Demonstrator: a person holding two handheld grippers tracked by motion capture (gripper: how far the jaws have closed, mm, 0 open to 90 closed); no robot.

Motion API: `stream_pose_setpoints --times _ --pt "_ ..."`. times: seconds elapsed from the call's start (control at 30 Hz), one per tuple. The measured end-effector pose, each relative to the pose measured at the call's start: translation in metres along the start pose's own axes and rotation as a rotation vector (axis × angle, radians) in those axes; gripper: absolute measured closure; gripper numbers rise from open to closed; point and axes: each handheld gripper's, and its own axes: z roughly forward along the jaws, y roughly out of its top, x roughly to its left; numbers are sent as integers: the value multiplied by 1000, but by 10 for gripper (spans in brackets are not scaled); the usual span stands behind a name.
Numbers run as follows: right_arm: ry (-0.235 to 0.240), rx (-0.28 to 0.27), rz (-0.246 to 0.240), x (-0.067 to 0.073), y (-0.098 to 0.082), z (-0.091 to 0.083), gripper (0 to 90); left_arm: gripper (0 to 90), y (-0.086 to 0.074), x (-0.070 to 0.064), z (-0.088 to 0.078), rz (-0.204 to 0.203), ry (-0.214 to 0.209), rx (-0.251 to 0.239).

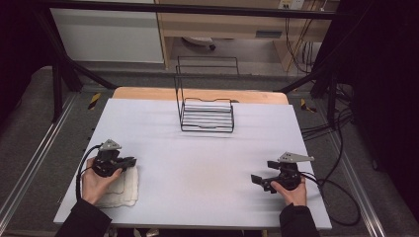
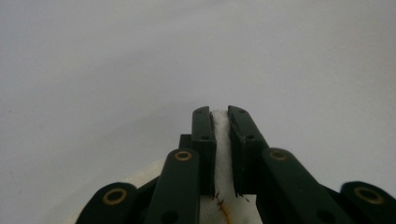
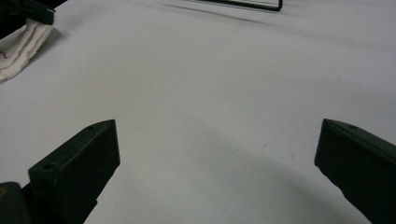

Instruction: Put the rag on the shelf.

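Left gripper (image 1: 129, 162) sits at the near-left part of the white table (image 1: 197, 148), on the far right corner of a folded white cloth (image 1: 121, 190). In the left gripper view the jaws are clenched on a fold of the cloth (image 2: 222, 154), white fabric pinched between the two pads; a stitched seam shows just below the pads. The cloth lies flat on the table near its front-left edge, partly under the left hand (image 1: 96, 182). Right gripper (image 1: 257, 180) rests at the near-right part of the table, well apart from the cloth, jaws spread wide with bare table between them (image 3: 217, 168). A black wire rack (image 1: 206, 116) stands at the far middle of the table, apart from both grippers.
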Motion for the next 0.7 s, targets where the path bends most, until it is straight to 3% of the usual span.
stream_pose_setpoints --times 0.7 --pt "0 -1 -2 -1 0 0 6 820 18 -21 -4 17 -71 -92"
